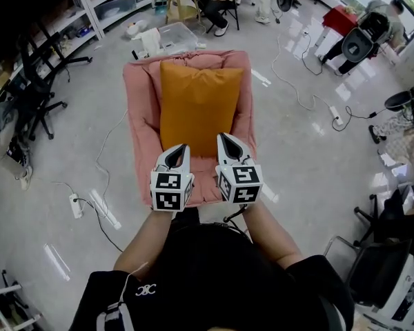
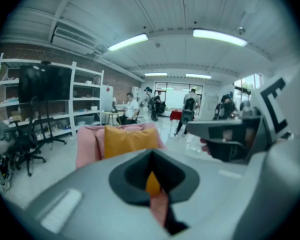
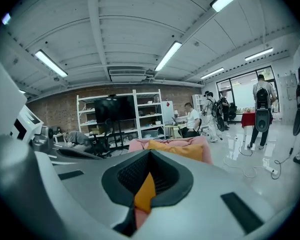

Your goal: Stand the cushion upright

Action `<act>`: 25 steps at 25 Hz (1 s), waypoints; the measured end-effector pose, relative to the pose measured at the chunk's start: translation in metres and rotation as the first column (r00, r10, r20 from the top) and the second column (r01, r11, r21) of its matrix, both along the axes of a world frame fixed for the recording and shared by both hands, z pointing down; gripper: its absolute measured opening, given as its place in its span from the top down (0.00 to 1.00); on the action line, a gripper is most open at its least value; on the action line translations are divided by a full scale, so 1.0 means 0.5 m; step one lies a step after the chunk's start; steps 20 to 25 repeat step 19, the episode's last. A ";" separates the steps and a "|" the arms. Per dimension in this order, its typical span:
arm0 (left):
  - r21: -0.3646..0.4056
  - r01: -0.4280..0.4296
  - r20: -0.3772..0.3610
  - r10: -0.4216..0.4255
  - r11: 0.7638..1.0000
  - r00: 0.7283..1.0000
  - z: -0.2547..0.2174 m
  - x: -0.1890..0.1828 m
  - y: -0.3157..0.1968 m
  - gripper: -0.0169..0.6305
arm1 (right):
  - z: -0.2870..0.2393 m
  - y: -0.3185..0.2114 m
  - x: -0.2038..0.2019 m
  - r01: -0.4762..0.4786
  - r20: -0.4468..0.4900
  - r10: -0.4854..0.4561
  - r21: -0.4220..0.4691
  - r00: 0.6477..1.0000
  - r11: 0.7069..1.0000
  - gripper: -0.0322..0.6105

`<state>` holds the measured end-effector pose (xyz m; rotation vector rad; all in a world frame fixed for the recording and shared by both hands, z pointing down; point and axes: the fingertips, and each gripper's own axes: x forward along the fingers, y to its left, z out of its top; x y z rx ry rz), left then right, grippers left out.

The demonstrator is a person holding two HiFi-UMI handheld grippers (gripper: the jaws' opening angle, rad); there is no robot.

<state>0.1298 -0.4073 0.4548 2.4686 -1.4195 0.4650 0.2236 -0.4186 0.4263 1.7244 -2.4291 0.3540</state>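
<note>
Left gripper (image 1: 182,147): seen at the lower centre-left of the head view. Its fingers are pressed together and nothing is held. Its tip is aimed at the lower edge of the cushion.
Cushion (image 1: 199,102): orange, placed at the upper centre of the head view on the pink armchair (image 1: 139,109). It is set on the seat and leaned against the backrest.
Right gripper (image 1: 223,137): seen at the lower centre-right, just beside the left one. Its fingers are also closed on nothing, and its tip is near the cushion's lower right corner.
Step in hand: the cushion is judged to be standing already, so only a clean retreat seems to be left.
How it is done well: both grippers should be drawn straight toward the bottom of the frame. The lower edge must not be brushed, or the cushion could be tipped forward.
Pointing: the broad face is turned toward the grippers.
Long axis: it appears to run from bottom to top of the frame, along the backrest.
</note>
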 end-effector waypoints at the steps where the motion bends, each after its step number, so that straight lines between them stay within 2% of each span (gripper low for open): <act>1: -0.002 0.002 0.000 -0.002 1.000 1.000 0.001 -0.003 0.011 0.98 | 0.004 0.012 -0.006 0.004 0.000 -0.004 -0.004 1.000 1.000 0.95; 9: -0.021 0.003 -0.018 -0.004 1.000 1.000 0.011 -0.014 0.076 0.97 | 0.023 0.082 -0.018 0.006 0.003 -0.006 -0.015 1.000 1.000 0.95; 25: -0.028 -0.021 -0.020 0.021 0.999 1.000 0.015 -0.029 0.117 0.97 | 0.030 0.112 -0.038 0.000 -0.017 0.000 -0.017 1.000 1.000 0.95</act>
